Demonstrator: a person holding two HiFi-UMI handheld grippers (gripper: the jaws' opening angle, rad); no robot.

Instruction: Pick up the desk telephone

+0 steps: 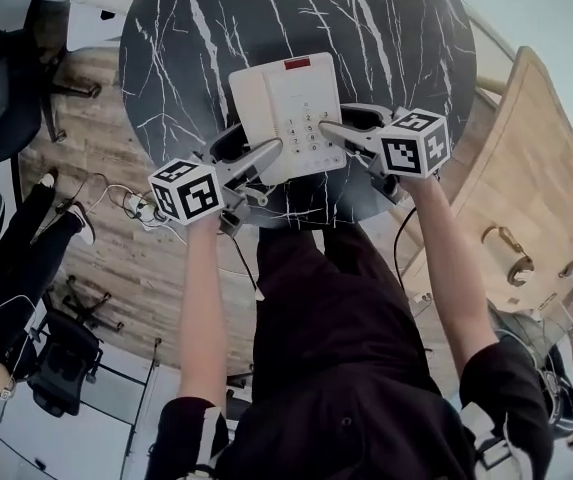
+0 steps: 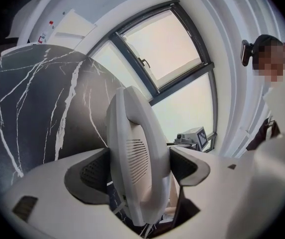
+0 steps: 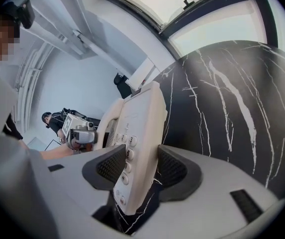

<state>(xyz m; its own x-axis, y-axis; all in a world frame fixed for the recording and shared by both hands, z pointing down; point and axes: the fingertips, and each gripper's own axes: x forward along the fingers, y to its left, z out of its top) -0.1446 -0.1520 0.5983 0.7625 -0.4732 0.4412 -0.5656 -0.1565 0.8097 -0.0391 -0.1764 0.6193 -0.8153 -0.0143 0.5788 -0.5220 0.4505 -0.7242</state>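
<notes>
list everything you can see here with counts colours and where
desk telephone: one, white with red patch, at the table's near edge
table: one, round, black marble with white veins, top centre
wooden surface: one, light, right
office chairs: at least two, black, left
cables: a few, pale, left of the table
bystander: one, dark clothes, left edge
left gripper: one, white, shut on the telephone's handset side
right gripper: one, white, shut on its keypad side

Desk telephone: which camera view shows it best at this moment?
The head view: the whole desk telephone shows from above, handset, keypad and red panel. The left gripper view shows only its handset side, clamped by the left gripper; the right gripper view only its keypad edge, clamped by the right gripper.
</notes>
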